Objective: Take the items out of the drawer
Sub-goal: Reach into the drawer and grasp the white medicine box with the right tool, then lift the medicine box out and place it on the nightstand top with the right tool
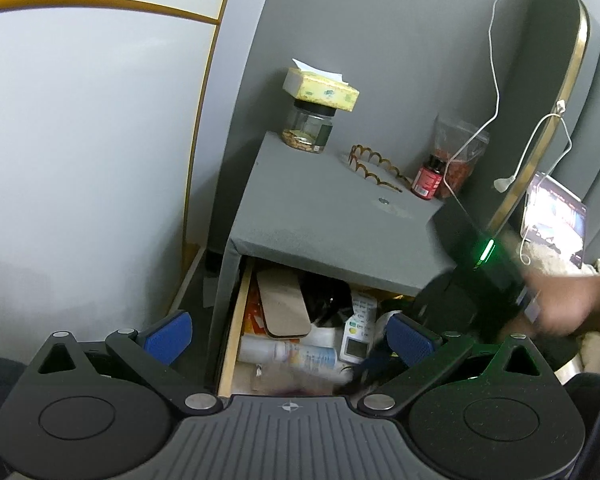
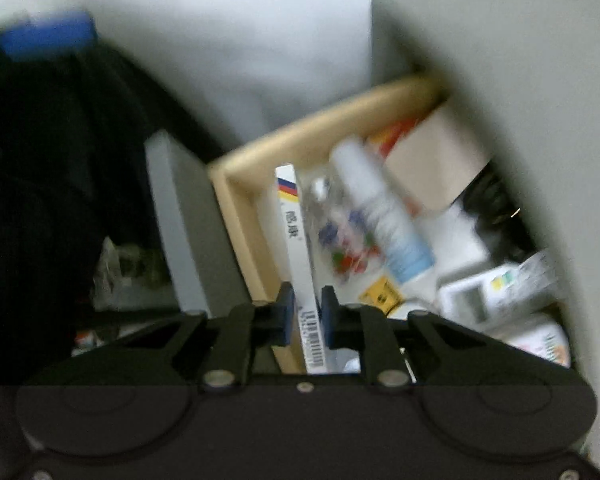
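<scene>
Right claw [image 2: 305,316] is pinched narrow on a thin white box [image 2: 296,248], gripping its barcoded end; the box stands on edge along the near-left wall of the drawer [image 2: 236,196], its far end with coloured stripes pointing into the clutter. So I judge the step in hand is the first pick, with the grasp made but the box not yet clear of the drawer. My left claw [image 1: 288,332] hangs wide and empty above the drawer [image 1: 230,340], holding nothing. Beside the box lie a white bottle [image 2: 380,216] and, further right, a white meter [image 2: 472,300]. The right view is smeared, so I cannot tell how firmly the pads bite. Next I reckon I must lift straight up, keeping the box from snagging the wall or dragging the bottle, then carry it out, perhaps to the nightstand [image 1: 324,208] top.
</scene>
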Demonstrator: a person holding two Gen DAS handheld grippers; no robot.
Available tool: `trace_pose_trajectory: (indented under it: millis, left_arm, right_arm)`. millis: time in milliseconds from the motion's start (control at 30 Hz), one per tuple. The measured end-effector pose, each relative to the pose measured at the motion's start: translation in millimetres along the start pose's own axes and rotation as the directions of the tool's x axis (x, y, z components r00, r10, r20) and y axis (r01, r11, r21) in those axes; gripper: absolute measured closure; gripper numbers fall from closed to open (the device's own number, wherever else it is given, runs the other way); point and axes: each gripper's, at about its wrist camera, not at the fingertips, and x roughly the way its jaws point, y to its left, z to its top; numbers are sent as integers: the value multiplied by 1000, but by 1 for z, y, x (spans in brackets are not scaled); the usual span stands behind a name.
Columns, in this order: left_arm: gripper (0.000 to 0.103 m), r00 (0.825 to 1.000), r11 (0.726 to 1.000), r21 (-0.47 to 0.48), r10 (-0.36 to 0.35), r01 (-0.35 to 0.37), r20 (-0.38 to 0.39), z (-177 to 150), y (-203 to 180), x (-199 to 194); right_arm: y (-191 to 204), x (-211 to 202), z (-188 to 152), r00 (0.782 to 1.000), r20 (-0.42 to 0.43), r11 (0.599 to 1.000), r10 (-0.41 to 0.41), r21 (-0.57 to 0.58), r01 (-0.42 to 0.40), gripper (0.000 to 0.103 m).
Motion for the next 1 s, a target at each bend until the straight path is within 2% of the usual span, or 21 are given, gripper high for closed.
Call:
trace_pose_trajectory:
  millis: [33, 100, 167, 200, 233, 267, 300, 400, 433, 467, 500, 567, 633, 667, 767, 833, 900, 933, 1000]
  left_arm:
    - [0, 1000, 1000, 13, 3, -3, 5, 0, -2, 0]
    - [0, 1000, 1000, 31, 4, -4, 6, 0, -5, 0]
    - [0, 1000, 999, 42, 6, -6, 5, 0, -7, 1]
    - [0, 1000, 999, 42, 7, -7, 4, 0, -7, 2]
    - [0, 1000, 999, 39, 7, -7, 4, 0, -6, 2]
    - [0, 1000, 999, 36, 7, -7, 4, 0, -6, 2]
    - [0, 1000, 1000, 31, 6, -6, 4, 0, -5, 2]
    - [0, 1000, 1000, 17, 2, -2, 2, -1, -3, 2]
    - [0, 1000, 1000, 13, 1, -1, 2, -1, -2, 2]
    - [0, 1000, 1000, 12, 0, 0, 3, -1, -2, 1]
    - [0, 1000, 1000, 11, -1, 1, 3, -1, -2, 1]
    - [0, 1000, 1000, 10, -4, 4, 3, -2, -3, 1]
    - [0, 1000, 1000, 8, -6, 6, 3, -1, -4, 2]
    - [0, 1000, 1000, 8, -7, 7, 3, -1, -4, 2]
    - [0, 1000, 1000, 27, -11, 11, 3, -2, -9, 2]
    - [0, 1000, 999, 52, -15, 14, 12, 0, -14, 1]
    - [0, 999, 997, 78, -24, 22, 27, 3, -20, -1]
    - [0, 999, 995, 92, -34, 30, 39, 4, -23, -2]
    - [0, 998, 995, 96, -41, 37, 40, 6, -24, -1]
  right_arm:
    - [-7, -19, 2, 997, 69, 998, 24, 51, -27, 93]
    - [-25, -59, 5, 972, 221, 981, 76, 158, -113, 93]
    - [-50, -93, 6, 911, 395, 932, 115, 275, -237, 93]
    - [-61, -100, 5, 884, 454, 903, 110, 326, -279, 93]
    - [-76, -105, 3, 850, 522, 853, 79, 405, -328, 93]
    - [-92, -108, -1, 816, 578, 786, 26, 493, -374, 93]
    - [-102, -109, -4, 797, 603, 738, -29, 551, -390, 93]
    - [-119, -102, -12, 793, 583, 674, -179, 660, -332, 92]
    - [-126, -93, -16, 804, 551, 643, -225, 704, -302, 83]
    - [-130, -87, -20, 816, 517, 622, -257, 735, -270, 79]
    - [-133, -85, -22, 825, 492, 620, -278, 748, -237, 74]
    - [-135, -85, -24, 835, 442, 631, -329, 760, -154, 66]
    - [-129, -89, -29, 837, 419, 661, -351, 744, -95, 43]
    - [-124, -93, -31, 838, 412, 679, -358, 731, -69, 40]
    - [-108, -86, -18, 868, 335, 744, -366, 665, 56, 37]
    - [-99, -74, -5, 885, 270, 774, -379, 616, 143, 35]
    - [-95, -59, 9, 894, 209, 781, -396, 589, 208, 34]
    - [-93, -51, 16, 897, 177, 784, -405, 573, 240, 27]
    - [-91, -36, 29, 900, 110, 783, -422, 545, 300, 28]
